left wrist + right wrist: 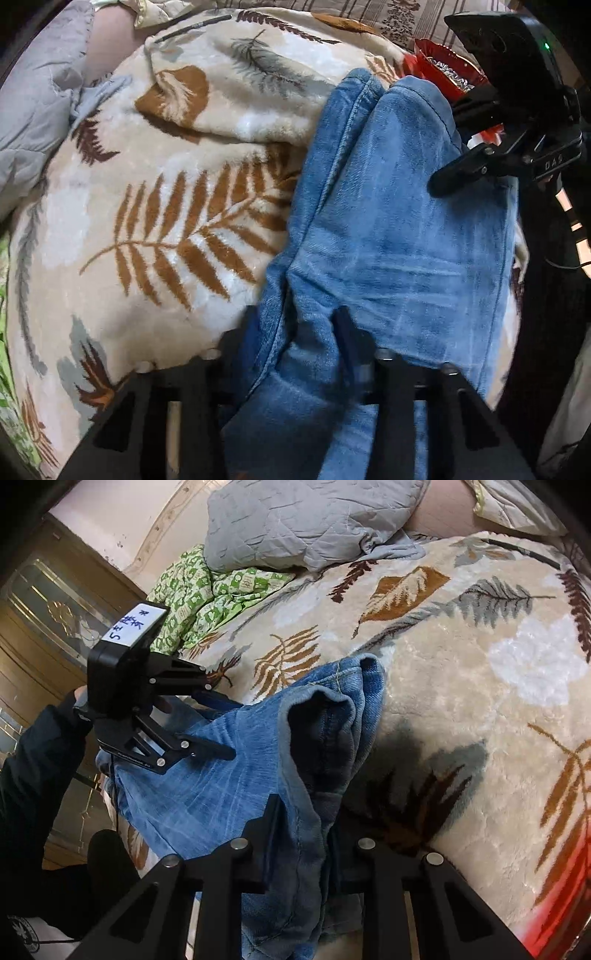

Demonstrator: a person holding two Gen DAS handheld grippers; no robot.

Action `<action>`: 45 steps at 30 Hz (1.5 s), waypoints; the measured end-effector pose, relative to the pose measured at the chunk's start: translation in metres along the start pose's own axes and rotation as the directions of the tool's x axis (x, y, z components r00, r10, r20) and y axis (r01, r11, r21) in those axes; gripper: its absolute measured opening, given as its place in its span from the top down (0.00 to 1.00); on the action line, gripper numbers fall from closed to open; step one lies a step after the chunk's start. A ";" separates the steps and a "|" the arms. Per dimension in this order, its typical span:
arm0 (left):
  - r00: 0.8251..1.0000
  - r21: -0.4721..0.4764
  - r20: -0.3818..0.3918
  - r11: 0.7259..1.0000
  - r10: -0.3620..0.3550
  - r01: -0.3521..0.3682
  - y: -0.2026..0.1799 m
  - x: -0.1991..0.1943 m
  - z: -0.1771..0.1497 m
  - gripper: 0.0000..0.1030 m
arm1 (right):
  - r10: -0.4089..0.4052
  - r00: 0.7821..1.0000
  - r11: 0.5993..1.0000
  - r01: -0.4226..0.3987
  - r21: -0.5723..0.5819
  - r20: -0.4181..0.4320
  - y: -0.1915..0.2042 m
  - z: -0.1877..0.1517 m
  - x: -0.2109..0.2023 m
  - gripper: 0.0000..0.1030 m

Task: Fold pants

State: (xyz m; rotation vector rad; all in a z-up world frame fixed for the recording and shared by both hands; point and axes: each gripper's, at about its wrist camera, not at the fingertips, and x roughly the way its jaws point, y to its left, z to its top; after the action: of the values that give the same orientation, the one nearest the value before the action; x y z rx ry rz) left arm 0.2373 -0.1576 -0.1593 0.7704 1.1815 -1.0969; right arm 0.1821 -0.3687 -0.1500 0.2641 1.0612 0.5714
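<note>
A pair of blue jeans [399, 236] lies folded lengthwise on a cream blanket with a leaf print [166, 221]. My left gripper [295, 332] is shut on the jeans' near edge; it also shows in the right wrist view [225, 727], gripping the denim. My right gripper [306, 827] is shut on the jeans [221, 782] near an open leg cuff [325, 716]; it also shows in the left wrist view [443, 155] at the jeans' far right edge.
A grey quilted pillow [306, 520] and a green patterned cloth [207, 590] lie at the bed's head. A red foil-lined packet [447, 70] sits past the jeans. A wooden cabinet [48, 627] stands beside the bed.
</note>
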 end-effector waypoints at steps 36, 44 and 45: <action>0.877 -0.459 0.358 0.878 0.322 -0.135 0.052 -0.108 -0.043 0.11 | -0.289 0.953 0.946 0.299 -0.122 0.096 0.092 0.047 -0.041 0.88; 0.793 -0.697 0.421 0.717 0.441 -0.028 0.048 -0.186 -0.165 0.06 | -0.218 0.971 0.961 0.231 -0.152 0.101 0.184 0.052 0.011 0.88; 0.782 -0.711 0.428 0.703 0.454 -0.020 0.044 -0.193 -0.179 0.06 | -0.215 0.972 0.963 0.227 -0.142 0.098 0.189 0.051 0.020 0.88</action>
State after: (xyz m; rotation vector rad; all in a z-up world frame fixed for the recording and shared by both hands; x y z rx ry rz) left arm 0.2188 0.0686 -0.0190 -0.0147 0.8054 -0.5146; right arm 0.1750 -0.1979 -0.0517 0.0323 0.9475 0.4336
